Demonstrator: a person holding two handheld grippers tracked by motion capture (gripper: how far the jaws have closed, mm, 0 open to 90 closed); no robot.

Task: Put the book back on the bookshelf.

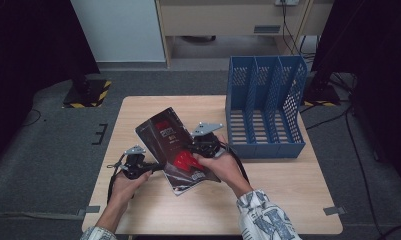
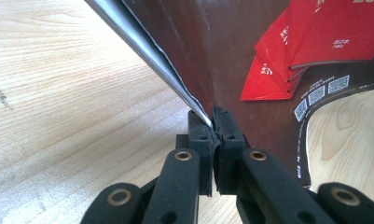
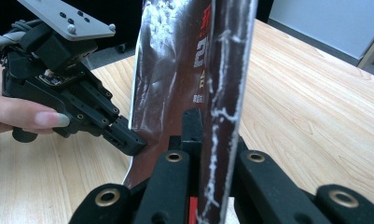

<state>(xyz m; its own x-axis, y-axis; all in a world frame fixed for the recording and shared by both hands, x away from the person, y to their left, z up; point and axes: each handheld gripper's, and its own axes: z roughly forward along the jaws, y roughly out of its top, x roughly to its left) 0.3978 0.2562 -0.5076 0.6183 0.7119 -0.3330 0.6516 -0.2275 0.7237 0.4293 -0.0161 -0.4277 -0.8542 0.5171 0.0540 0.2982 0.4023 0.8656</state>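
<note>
Above the table's [image 1: 288, 200] middle, both grippers hold a dark magazine [image 1: 170, 132]: left gripper [image 1: 155, 167] clamped on its seven o'clock edge, right gripper [image 1: 190, 150] pinching its spine at three o'clock.

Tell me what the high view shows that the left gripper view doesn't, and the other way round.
High view alone: the blue plastic three-slot file rack at the table's right, the right gripper clamped on the magazine's edge, and both of the person's hands. Left gripper view alone: the left gripper shut on the cover's edge, up close, and the small QR codes printed by the red booklets. Both share the glossy dark magazine with red artwork and the light wooden table.
</note>
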